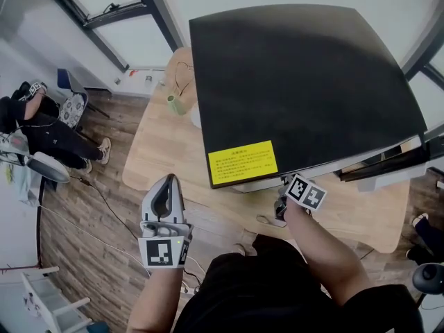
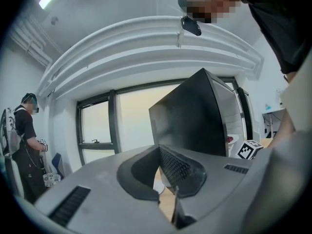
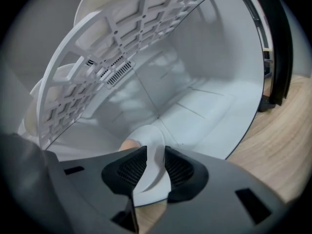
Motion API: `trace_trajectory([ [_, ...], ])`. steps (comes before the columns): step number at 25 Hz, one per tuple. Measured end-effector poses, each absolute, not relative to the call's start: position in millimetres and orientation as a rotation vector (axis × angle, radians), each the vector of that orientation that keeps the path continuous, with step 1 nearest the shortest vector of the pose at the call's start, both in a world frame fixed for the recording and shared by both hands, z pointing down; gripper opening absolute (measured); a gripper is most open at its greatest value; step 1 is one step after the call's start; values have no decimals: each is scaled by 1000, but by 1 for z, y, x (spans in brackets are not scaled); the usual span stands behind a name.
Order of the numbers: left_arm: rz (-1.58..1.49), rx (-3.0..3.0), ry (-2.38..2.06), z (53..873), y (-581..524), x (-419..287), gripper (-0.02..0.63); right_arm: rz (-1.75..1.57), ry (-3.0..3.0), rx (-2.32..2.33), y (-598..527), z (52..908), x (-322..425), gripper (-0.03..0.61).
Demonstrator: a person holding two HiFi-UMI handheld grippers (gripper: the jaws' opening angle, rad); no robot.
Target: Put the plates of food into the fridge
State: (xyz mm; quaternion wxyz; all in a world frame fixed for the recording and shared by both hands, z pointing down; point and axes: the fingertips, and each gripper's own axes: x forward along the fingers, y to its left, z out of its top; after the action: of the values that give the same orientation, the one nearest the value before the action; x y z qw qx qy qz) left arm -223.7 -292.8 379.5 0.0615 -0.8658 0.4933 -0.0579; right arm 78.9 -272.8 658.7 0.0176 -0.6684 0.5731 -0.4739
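A black fridge (image 1: 305, 82) stands on a wooden table (image 1: 166, 151), and its door (image 1: 395, 161) is swung open at the right. My right gripper (image 3: 156, 167) reaches into the white inside of the fridge, below a white grid shelf (image 3: 112, 57). A white plate (image 3: 148, 135) lies on the fridge floor with its rim between the pads, and the pads stand apart from it. Something tan (image 3: 127, 144) shows on the plate. My left gripper (image 1: 166, 182) is held up near my body, left of the fridge (image 2: 195, 116), with a narrow gap between its jaws and nothing in it.
A green cup (image 1: 175, 104) and a white dish (image 1: 195, 116) stand on the table left of the fridge. A yellow label (image 1: 243, 161) is stuck on the fridge top. Another person (image 1: 41, 127) stands on the wooden floor at far left. Cables trail across the floor.
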Motion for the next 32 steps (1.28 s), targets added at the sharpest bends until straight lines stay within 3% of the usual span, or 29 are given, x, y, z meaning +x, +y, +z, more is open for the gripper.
trace_trajectory([
  [24, -79, -2790, 1247, 382, -251, -177, 5, -906, 1991, -2258, -198, 549, 124, 115],
  [32, -80, -2836, 1196, 390, -229, -169, 5, -598, 2158, -2286, -163, 491, 124, 50],
])
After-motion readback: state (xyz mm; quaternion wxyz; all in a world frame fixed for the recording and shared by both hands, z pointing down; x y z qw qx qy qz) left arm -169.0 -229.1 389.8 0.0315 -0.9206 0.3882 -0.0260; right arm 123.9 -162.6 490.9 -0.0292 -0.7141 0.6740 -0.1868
